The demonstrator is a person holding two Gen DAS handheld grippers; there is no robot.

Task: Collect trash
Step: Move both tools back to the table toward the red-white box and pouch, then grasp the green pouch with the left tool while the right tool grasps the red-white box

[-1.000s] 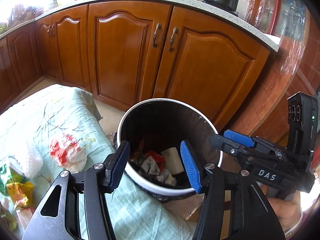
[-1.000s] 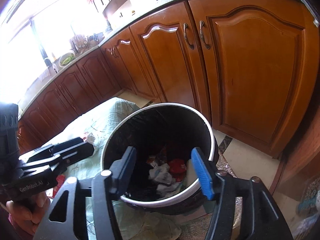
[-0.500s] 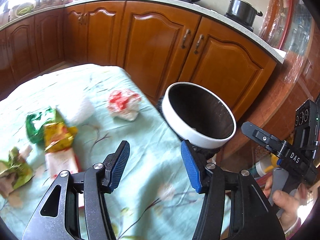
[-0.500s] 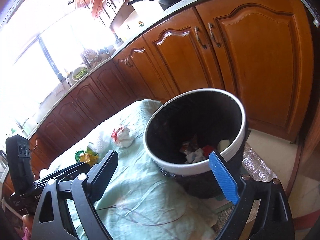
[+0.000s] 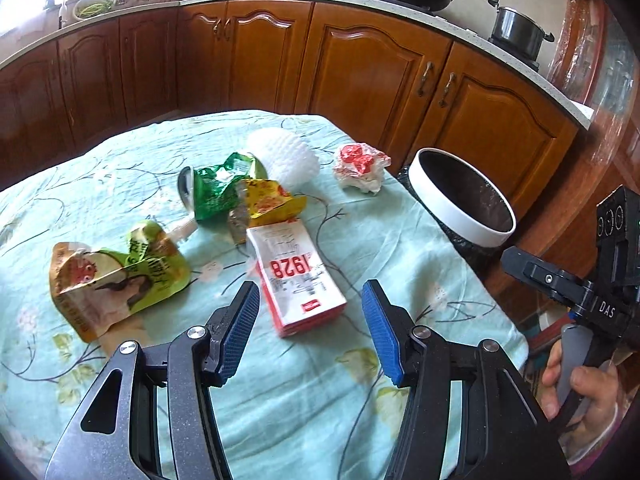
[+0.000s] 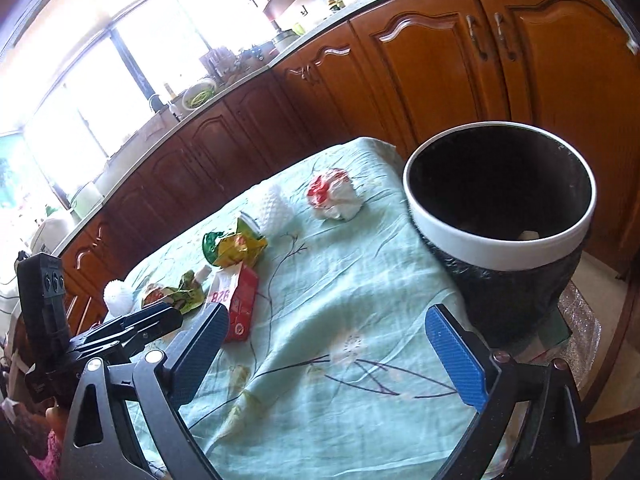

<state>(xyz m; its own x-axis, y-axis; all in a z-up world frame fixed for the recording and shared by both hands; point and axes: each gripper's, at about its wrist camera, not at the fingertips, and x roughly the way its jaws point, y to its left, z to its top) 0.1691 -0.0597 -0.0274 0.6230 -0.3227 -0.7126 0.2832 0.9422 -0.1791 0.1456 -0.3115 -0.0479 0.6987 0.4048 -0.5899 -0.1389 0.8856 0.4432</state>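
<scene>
The left gripper point(image 5: 310, 322) hangs half open and empty over the table point(image 5: 304, 408), just short of the red-and-white 1928 carton point(image 5: 298, 276). The right gripper point(image 6: 326, 354) has just been opening; its jaws stand wide with nothing between them. Beyond the carton lie the crumpled snack wrappers point(image 5: 240, 196), a white foam net point(image 5: 286, 156) and a red-and-white wad point(image 5: 362, 166). Off the carton's right, beside the table's edge, stands the white-rimmed bin point(image 6: 496, 240), black-lined, with a pale scrap showing inside.

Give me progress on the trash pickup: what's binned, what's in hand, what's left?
Done: the bin shows a scrap at its bottom. In hand: nothing; left tool and right tool both open, empty, the right's jaws just widened. Left: red-white box, green-yellow wrappers, snack bag, foam net, crumpled red-white wrapper on the tablecloth.
</scene>
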